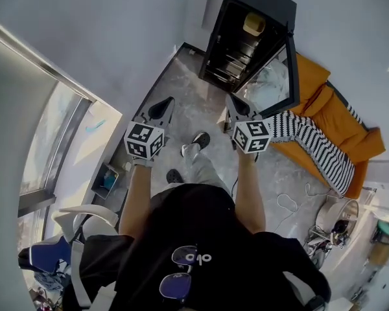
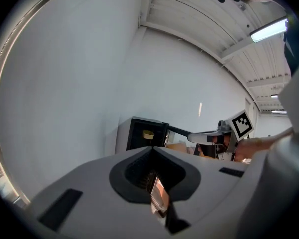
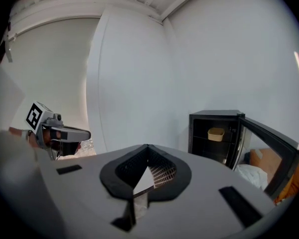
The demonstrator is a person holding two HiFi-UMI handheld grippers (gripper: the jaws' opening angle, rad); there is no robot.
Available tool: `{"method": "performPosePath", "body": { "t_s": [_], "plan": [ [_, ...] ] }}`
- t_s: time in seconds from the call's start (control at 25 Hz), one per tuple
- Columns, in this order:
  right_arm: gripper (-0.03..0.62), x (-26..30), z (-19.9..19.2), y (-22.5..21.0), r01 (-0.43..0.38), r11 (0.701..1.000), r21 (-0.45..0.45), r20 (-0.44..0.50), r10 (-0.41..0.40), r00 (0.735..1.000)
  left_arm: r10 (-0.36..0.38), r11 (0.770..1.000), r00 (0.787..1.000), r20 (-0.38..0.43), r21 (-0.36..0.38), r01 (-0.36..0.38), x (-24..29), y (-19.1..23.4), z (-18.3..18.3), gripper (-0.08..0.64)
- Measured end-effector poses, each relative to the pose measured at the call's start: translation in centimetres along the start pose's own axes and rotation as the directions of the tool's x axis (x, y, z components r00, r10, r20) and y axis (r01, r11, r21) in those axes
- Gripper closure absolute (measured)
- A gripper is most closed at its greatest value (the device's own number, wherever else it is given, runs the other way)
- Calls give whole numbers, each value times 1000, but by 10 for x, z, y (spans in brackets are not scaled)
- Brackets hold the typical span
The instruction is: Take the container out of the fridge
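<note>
White room: fridge (image 1: 246, 37) open, container (image 1: 254, 23) on top shelf. Approach step, judged; left gripper (image 1: 163, 105), right gripper (image 1: 236, 103) closed, empty. Next: open jaws, reach in.

Fridge (image 1: 228, 41) stood ahead of me, in the corner of two walls, door (image 1: 290, 76) swung open to its right. Container (image 1: 254, 23) sat on the top shelf inside. Sofa (image 1: 340, 118) lay right of the fridge, beyond the door. My left gripper (image 1: 162, 109) and right gripper (image 1: 237, 106) were side by side, well short of the fridge.
</note>
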State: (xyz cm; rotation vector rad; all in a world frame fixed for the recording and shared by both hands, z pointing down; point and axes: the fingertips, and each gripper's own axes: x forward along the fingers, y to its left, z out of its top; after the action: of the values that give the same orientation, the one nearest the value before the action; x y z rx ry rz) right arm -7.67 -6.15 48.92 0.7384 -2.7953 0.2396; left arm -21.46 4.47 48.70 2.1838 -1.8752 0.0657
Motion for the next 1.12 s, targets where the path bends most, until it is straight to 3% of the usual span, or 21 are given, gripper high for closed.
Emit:
{"method": "performPosePath", "body": {
  "t_s": [0.24,0.52,0.8,1.12],
  "plan": [
    [584,63,11,-52,17,998,59,11,-17,1000,-25,999,999,-27,21,25,70,36,19,558],
    [584,131,41,-134,52,997,65,2,-53,999,-57,998,998,-27,33,58,170,71,57,558],
    [584,161,60,-211,110,990,85,3,-111,994,-129,990,990,-48,42,131,265,70,78,558],
    [584,164,64,-275,203,972,120,28,-208,978,-181,980,982,-63,70,185,337,61,89,558]
  ]
}}
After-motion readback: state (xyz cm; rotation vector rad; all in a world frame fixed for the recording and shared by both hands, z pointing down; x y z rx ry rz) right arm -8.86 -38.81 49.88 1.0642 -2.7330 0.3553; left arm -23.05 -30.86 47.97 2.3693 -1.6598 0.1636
